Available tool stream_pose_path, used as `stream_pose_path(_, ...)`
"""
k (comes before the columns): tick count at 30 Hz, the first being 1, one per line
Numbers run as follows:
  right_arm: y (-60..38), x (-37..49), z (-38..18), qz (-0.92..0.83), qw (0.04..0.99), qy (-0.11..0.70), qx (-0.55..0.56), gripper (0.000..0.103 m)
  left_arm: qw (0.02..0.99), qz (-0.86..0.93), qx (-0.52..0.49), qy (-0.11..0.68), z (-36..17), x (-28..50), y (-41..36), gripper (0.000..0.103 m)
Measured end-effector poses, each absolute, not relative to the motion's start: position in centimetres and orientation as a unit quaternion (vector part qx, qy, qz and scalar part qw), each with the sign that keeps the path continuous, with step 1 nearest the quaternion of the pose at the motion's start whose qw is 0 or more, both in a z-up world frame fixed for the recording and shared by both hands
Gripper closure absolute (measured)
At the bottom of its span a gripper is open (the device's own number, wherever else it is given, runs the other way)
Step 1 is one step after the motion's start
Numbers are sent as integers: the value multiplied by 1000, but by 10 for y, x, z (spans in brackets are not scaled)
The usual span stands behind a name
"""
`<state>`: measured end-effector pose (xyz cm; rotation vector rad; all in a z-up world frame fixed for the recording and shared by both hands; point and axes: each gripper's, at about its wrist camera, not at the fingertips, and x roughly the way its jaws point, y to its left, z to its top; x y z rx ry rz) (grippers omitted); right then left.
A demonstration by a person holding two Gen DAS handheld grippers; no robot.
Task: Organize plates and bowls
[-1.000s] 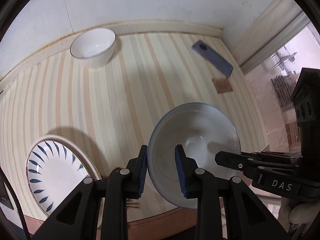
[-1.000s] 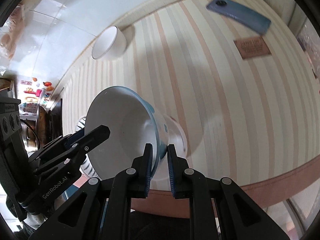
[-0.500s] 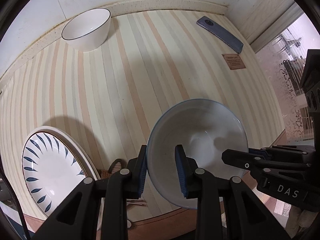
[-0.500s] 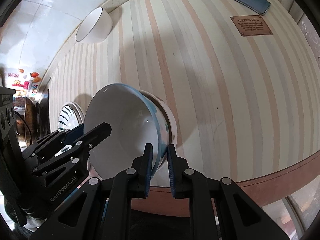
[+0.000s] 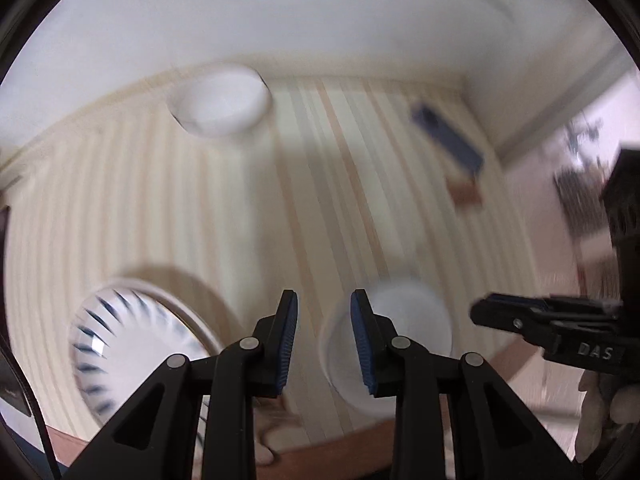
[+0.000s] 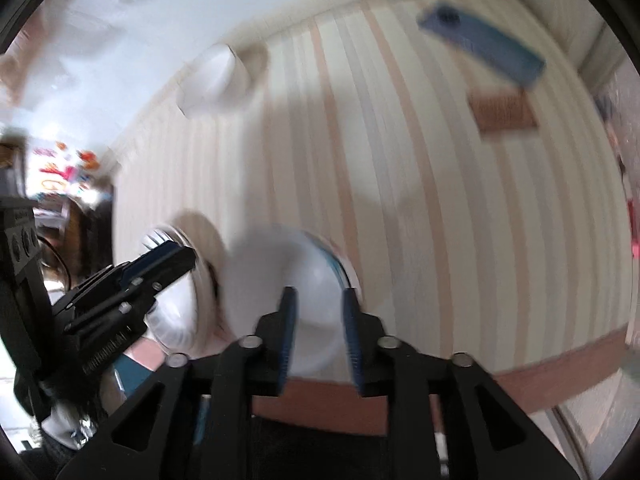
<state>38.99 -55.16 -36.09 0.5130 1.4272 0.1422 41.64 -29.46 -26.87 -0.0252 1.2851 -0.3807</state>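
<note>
Both my views are motion-blurred, so edges are soft. Biggest thing is the striped table [image 5: 248,208], cream and tan stripes running away from me to the white wall [image 5: 320,20]; a brown front edge shows at the bottom of each view.

Next, the plate [image 5: 132,344], white with dark blue petal marks round the rim, flat on the table near the front edge on my left. In the right wrist view it sits behind the left gripper's body.

The blue-rimmed bowl [image 6: 288,280] is near the front edge to the right of the plate, just beside it. Whether it rests on the table or is slightly off it I cannot tell through the blur. In the left wrist view it is a pale smear [image 5: 404,320] behind my right-hand finger.

The plain white bowl [image 5: 220,100] stands upright at the far side, by the wall, well apart from the other dishes.

A blue phone [image 6: 480,46] lies flat at the far right, with a small brown tag [image 6: 502,114] just in front of it.

Left gripper [image 5: 323,338]: jaws moderately open, nothing between them; the blue-rimmed bowl is off to the right of the gap, past the right finger.

Right gripper [image 6: 318,336]: jaws also parted a moderate way. The blue-rimmed bowl's wall shows in and behind the gap, but I see no clamping; contact with the pads is unclear in the blur.
</note>
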Motion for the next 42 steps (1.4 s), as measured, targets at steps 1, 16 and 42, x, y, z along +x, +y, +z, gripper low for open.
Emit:
stream_pose_path(1, -553, 399, -353, 68, 730, 638, 236, 50, 789, -168, -21, 591, -263, 427, -288, 72)
stream_pose_path(16, -486, 643, -429, 124, 733, 624, 242, 44, 778, -61, -99, 617, -346, 625, -222, 71)
stream_pose_path(42, -491, 589, -379, 117, 752, 615, 207, 89, 799, -119, -51, 587, -293, 553, -273, 76)
